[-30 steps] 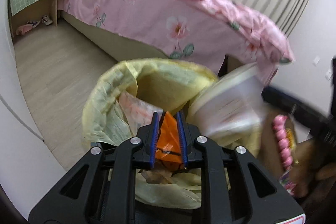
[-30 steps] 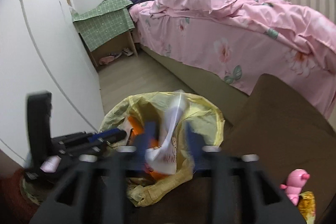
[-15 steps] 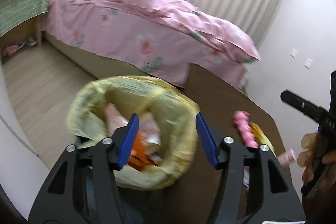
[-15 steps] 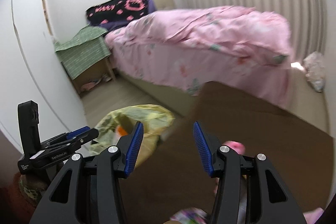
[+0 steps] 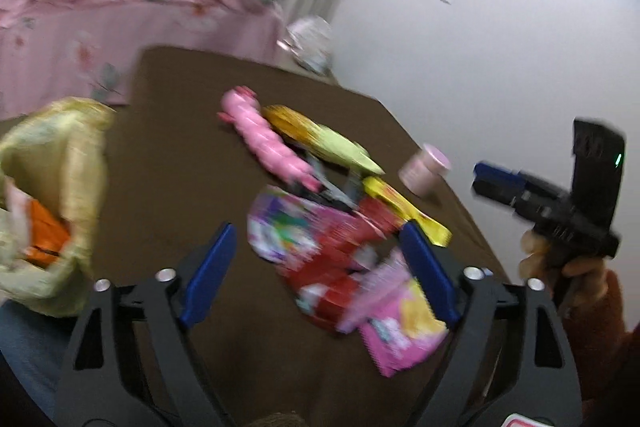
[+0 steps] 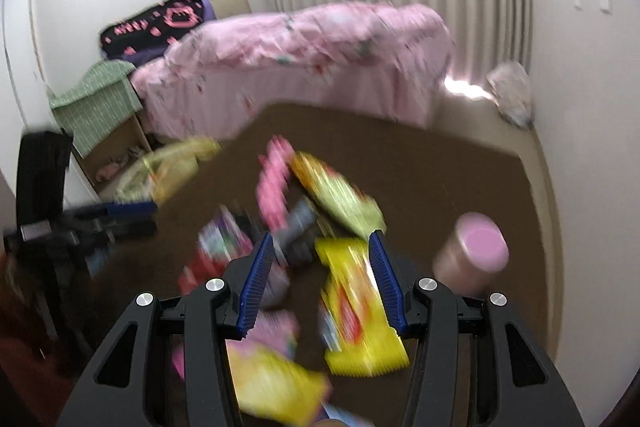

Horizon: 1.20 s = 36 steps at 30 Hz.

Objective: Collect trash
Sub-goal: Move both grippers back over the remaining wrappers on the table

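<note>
Snack wrappers lie in a blurred heap on the brown table (image 5: 180,147): a red wrapper (image 5: 340,259), a pink packet (image 5: 396,323), a yellow wrapper (image 6: 356,307) and a yellow-green packet (image 5: 332,143). My left gripper (image 5: 316,239) hovers over the red wrapper with its jaws opening wide and nothing between them. My right gripper (image 6: 320,243) stands open above the yellow wrapper, not touching it. The yellow trash bag (image 5: 60,167) hangs at the table's left edge, with an orange wrapper (image 5: 44,235) inside. Each wrist view shows the other gripper: the right gripper (image 5: 492,183) and the left gripper (image 6: 132,215).
A pink toy (image 5: 264,143) lies among the wrappers. A jar with a pink lid (image 6: 476,255) stands upright at the table's right side. Beyond the table are a bed with a pink quilt (image 6: 300,67), a curtain and a white wall.
The left gripper let the orange wrapper fall into the yellow bag, and the right gripper dropped a white wrapper there. Both swung right over the table's pile, the left jaws spreading.
</note>
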### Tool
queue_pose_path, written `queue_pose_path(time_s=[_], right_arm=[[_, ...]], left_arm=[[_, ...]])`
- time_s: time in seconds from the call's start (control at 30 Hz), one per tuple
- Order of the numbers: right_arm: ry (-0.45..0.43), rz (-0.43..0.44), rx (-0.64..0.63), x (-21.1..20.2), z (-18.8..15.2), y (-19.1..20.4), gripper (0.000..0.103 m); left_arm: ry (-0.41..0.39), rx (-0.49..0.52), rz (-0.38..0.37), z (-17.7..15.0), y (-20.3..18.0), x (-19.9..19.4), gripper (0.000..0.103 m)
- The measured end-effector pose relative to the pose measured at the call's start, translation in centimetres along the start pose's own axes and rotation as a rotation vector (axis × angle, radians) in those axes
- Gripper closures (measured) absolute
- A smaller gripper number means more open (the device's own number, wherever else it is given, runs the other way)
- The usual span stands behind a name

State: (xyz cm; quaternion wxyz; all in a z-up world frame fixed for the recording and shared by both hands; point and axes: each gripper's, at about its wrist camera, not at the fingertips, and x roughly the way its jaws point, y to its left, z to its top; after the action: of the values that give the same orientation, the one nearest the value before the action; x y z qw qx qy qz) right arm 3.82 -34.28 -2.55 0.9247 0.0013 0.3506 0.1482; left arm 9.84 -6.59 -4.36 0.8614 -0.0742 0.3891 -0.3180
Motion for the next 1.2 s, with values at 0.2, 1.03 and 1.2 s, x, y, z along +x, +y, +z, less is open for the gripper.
queue_pose_path(time_s=[0.2,1.03,1.2], right_arm=[[0.077,-0.042,0.016,-2.6,-7.2,-1.0,0.056],[0.146,-0.19,0.064,-1.4,-13.5,-0.2,0.051],[0.155,-0.113,0.177,-2.3,-14.7,-2.6,0.05]], left_arm=[[0.146,0.196,-0.118,-2.4,-6.6,2.5,0.012],[0.352,0.248,0.092,-5.6,-8.5,7.8,0.013],[0.385,0.265,0.06,-6.2,-10.0,8.2,0.013]])
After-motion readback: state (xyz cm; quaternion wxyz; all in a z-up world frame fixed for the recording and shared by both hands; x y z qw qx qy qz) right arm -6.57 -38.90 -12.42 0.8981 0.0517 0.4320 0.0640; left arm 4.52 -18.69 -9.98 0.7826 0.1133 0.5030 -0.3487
